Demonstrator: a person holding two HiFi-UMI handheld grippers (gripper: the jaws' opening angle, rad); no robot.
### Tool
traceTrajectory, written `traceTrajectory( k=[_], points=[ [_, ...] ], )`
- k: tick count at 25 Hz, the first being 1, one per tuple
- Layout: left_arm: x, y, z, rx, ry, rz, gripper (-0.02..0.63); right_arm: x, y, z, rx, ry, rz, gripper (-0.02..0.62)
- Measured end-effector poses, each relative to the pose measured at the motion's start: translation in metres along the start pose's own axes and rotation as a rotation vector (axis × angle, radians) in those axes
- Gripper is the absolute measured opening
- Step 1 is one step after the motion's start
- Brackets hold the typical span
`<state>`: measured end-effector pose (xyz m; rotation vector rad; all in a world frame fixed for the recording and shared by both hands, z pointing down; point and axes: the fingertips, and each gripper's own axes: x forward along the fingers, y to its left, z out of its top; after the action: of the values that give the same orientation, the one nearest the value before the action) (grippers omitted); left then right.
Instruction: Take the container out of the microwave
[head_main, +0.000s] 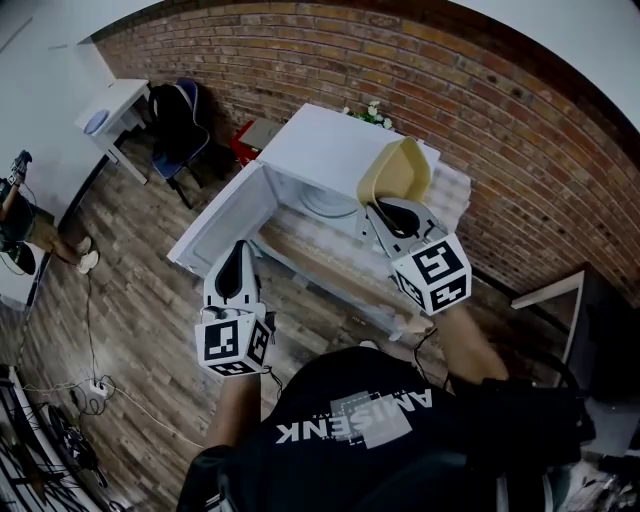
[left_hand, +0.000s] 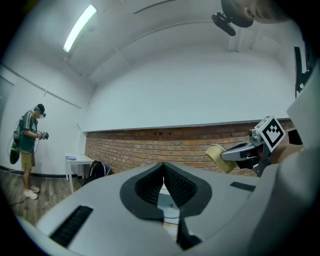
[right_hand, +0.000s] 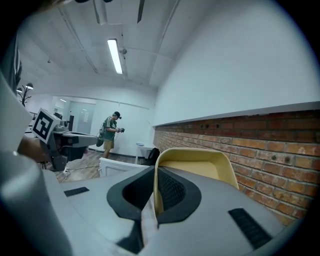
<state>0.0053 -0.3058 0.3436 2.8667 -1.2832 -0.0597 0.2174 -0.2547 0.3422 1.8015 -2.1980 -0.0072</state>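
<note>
The white microwave (head_main: 335, 150) stands against the brick wall with its door (head_main: 218, 228) swung open to the left; its glass plate (head_main: 328, 200) shows inside. My right gripper (head_main: 381, 206) is shut on the near wall of a pale yellow container (head_main: 396, 170), held tilted in the air in front of the microwave's right part. In the right gripper view the container (right_hand: 196, 164) stands up between the pads. My left gripper (head_main: 240, 248) hovers in front of the open door, shut with nothing in it. From the left gripper view, the right gripper (left_hand: 246, 151) and container (left_hand: 216, 155) show at the right.
The microwave sits on a wooden stand (head_main: 335, 268). A white table (head_main: 112, 104), a dark chair (head_main: 180, 125) and a red box (head_main: 246, 140) stand at the back left. A person (left_hand: 29, 139) stands far off on the left. Cables (head_main: 95, 385) lie on the floor.
</note>
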Motion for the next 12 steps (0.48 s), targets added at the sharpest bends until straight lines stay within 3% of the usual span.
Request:
traceTrajectory(
  k=[12],
  points=[
    [0.003, 0.011, 0.006, 0.004, 0.018, 0.051, 0.011, -0.016, -0.041, -0.004, 0.027, -0.022, -0.054, 0.049]
  ],
)
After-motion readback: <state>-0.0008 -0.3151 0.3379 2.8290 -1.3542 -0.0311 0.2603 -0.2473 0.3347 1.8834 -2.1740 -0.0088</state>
